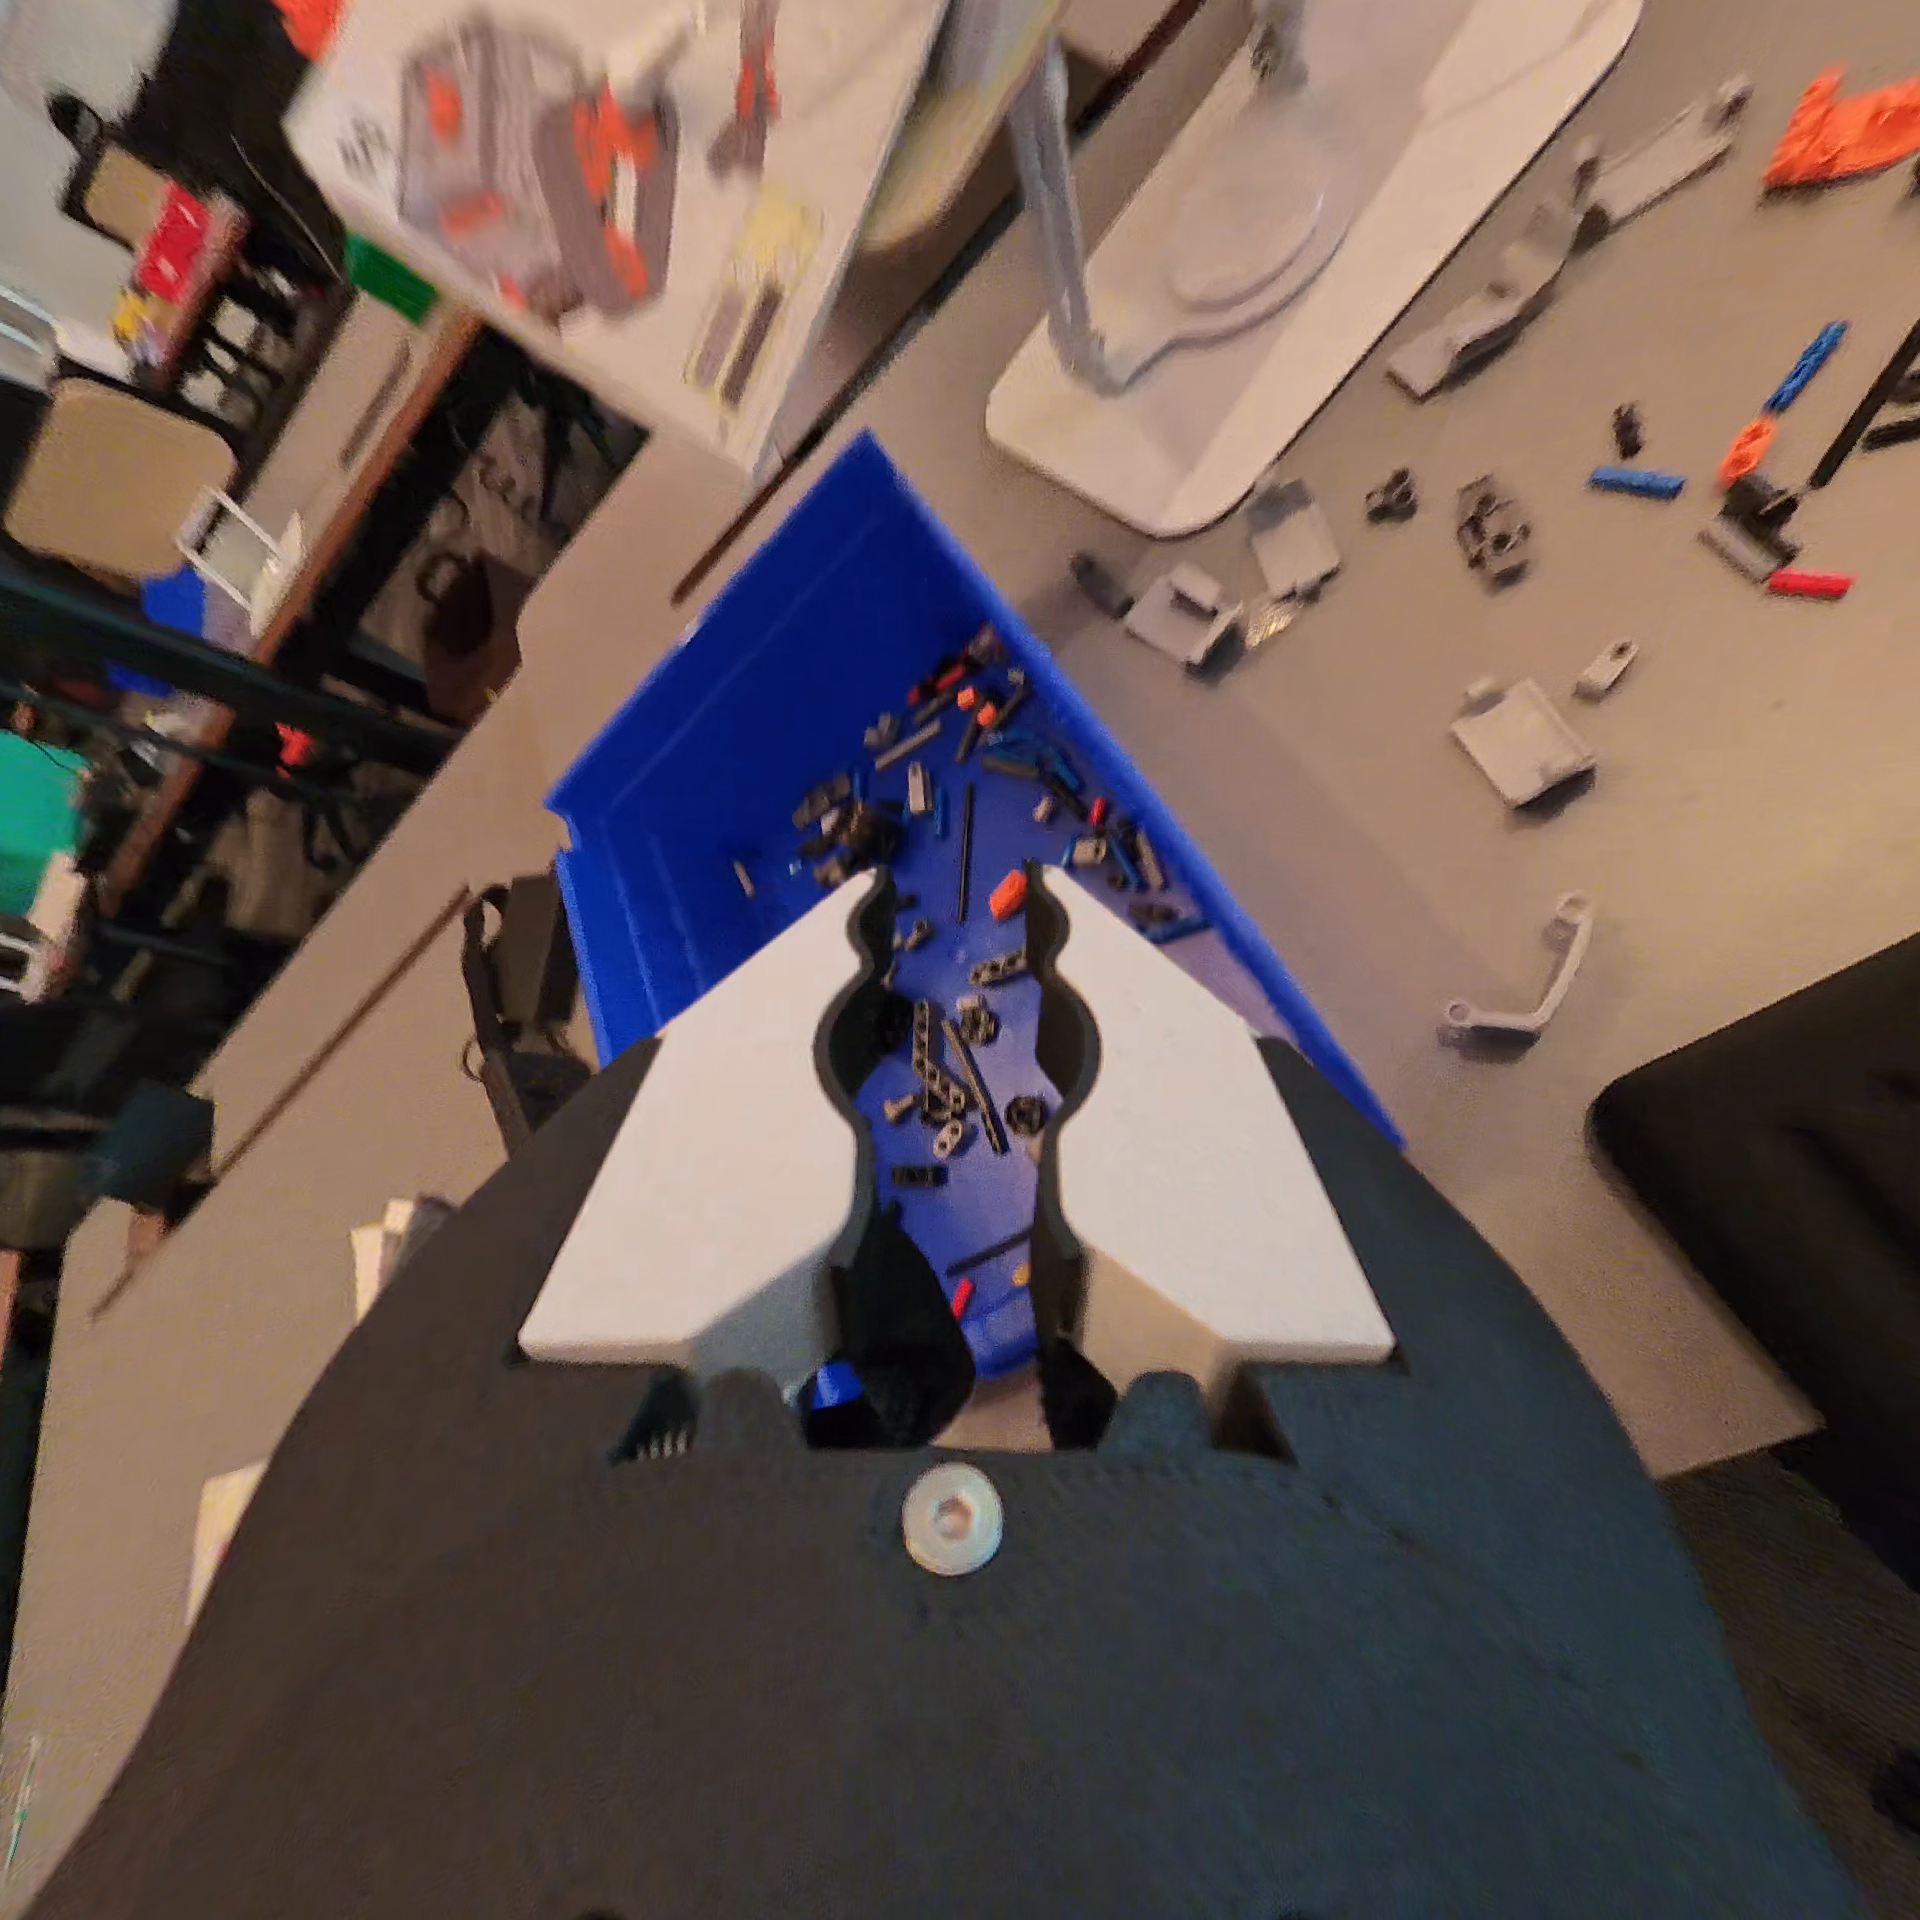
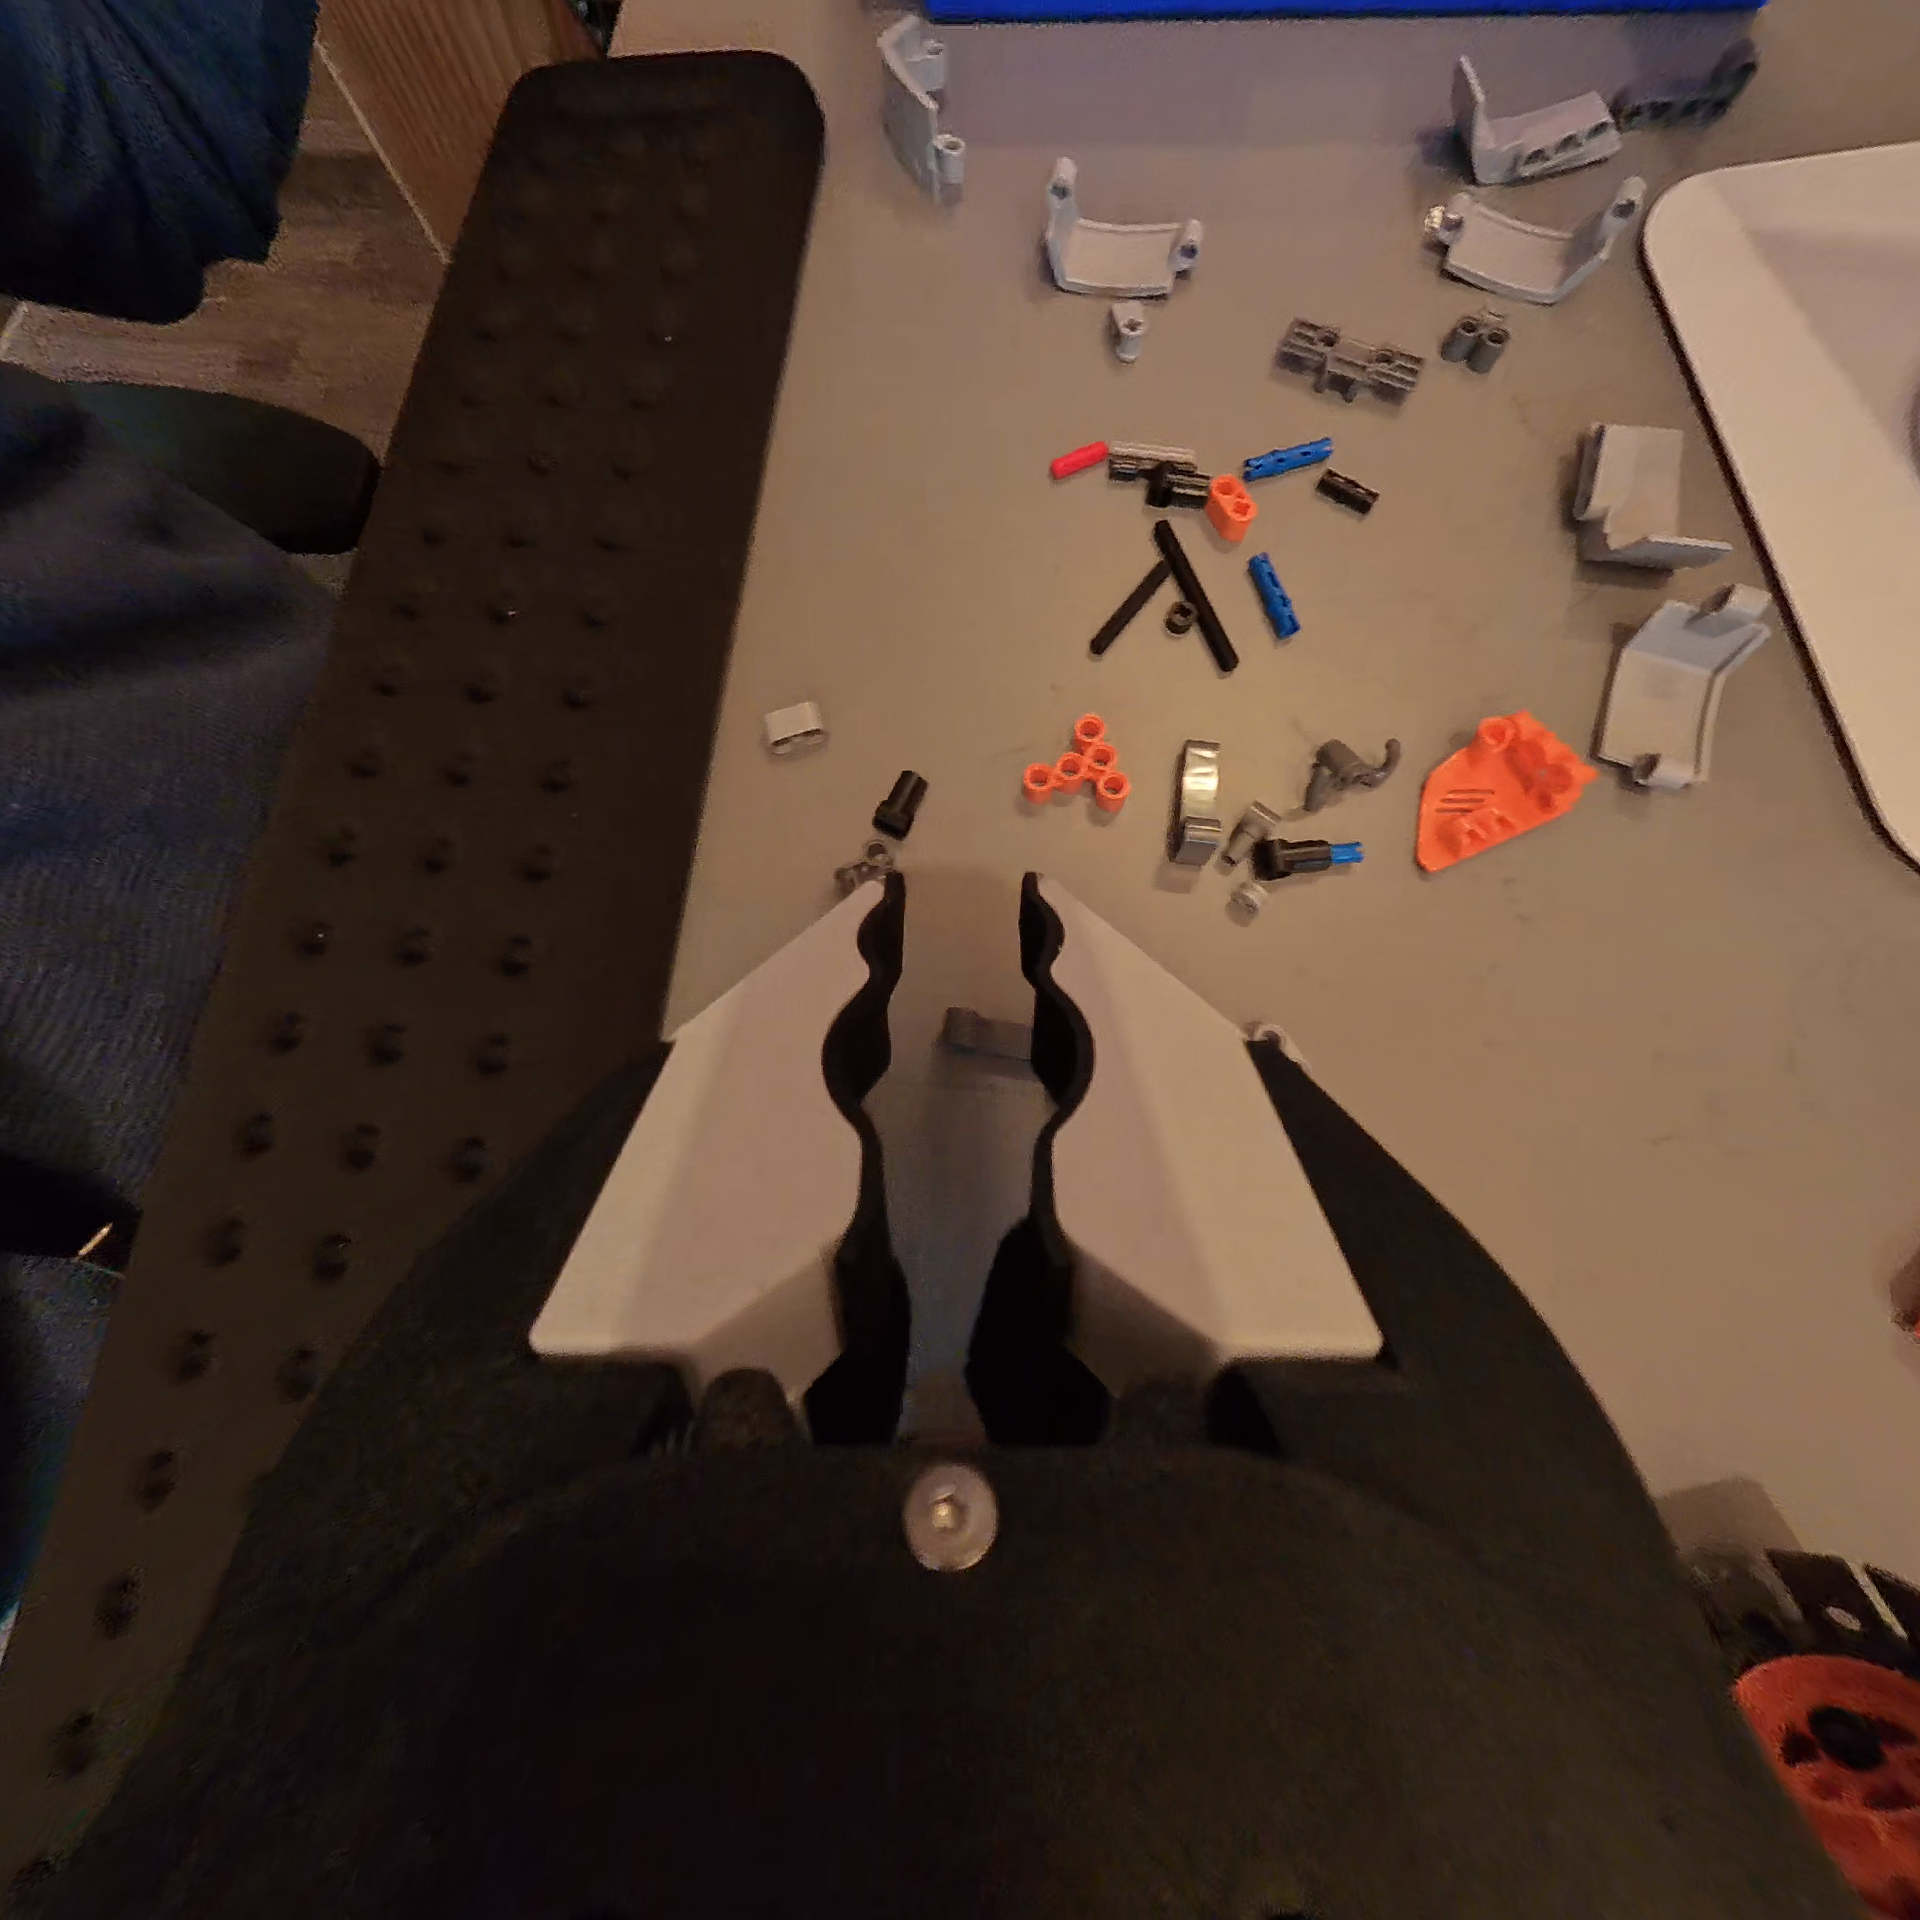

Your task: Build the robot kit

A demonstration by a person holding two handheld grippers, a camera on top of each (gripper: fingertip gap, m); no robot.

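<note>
Jaws of the left gripper (image 1: 956,883) stand apart with nothing between them, hanging over the blue bin (image 1: 727,727), which sits at the table's near edge and holds a scatter of small black, grey, blue and orange building parts (image 1: 966,831). An orange piece (image 1: 1006,896) lies just beyond the fingertips. Past the bin's far wall, more loose parts lie across the grey table (image 1: 1351,935), beside a white stand base (image 1: 1195,312) and a printed box (image 1: 582,187).

The right gripper (image 2: 961,883) is likewise parted and empty, low over the table. A small grey piece (image 2: 982,1034) shows on the surface between its fingers, and a black pin (image 2: 900,802) lies just ahead of the left fingertip. Farther out sit an orange three-lobed connector (image 2: 1078,774), two crossed black axles (image 2: 1174,597), blue pins and grey curved panels toward the far edge. A black studded plate (image 2: 499,675) runs along the table's left edge.

The risks look plain: the parts are tiny and crowded, so a closing jaw could pinch two at once or flick a neighbour away, and round pins may roll.

The left view is smeared by motion, so the bin's contents are hard to sort. The grey piece between the right fingers is partly hidden; whether it touches them cannot be told. An orange object at the lower right corner is cut off.
</note>
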